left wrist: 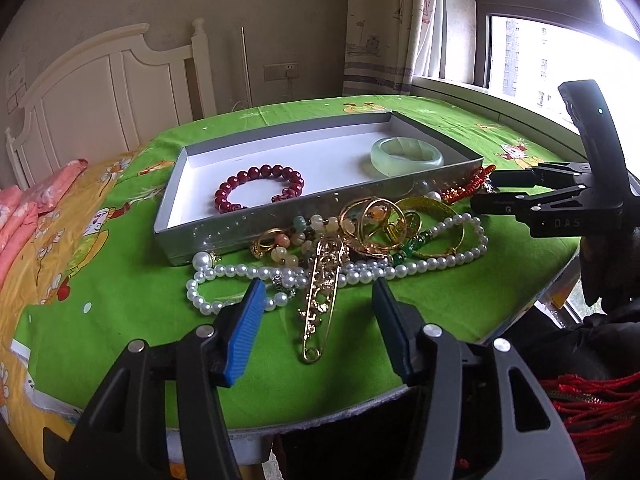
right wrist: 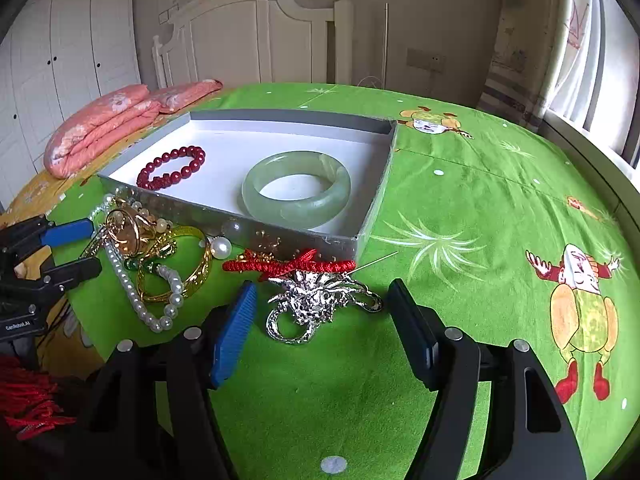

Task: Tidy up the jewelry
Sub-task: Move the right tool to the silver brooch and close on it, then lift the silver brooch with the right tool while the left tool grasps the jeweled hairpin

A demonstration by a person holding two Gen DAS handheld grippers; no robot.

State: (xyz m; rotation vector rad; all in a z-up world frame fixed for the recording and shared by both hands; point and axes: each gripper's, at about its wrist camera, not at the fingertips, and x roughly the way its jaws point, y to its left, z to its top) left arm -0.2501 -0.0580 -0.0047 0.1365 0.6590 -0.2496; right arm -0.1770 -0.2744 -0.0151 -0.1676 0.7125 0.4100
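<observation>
Between the spread pads of the right gripper, at 12 o'clock, a silver brooch is seen, judged rigid, spiky, best pinched across its body; the left gripper likewise stands apart, empty.

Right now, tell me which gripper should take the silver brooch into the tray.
Right. The open right gripper already brackets the silver brooch beside the tray; the left gripper faces the gold pin and pearls.

the left wrist view looks forward between its own fingers, low and close over the table, facing the tray and the window behind it. the right wrist view looks from the other side, also low and near, toward the headboard. both views share the tray and the pile of jewelry in front of it.
</observation>
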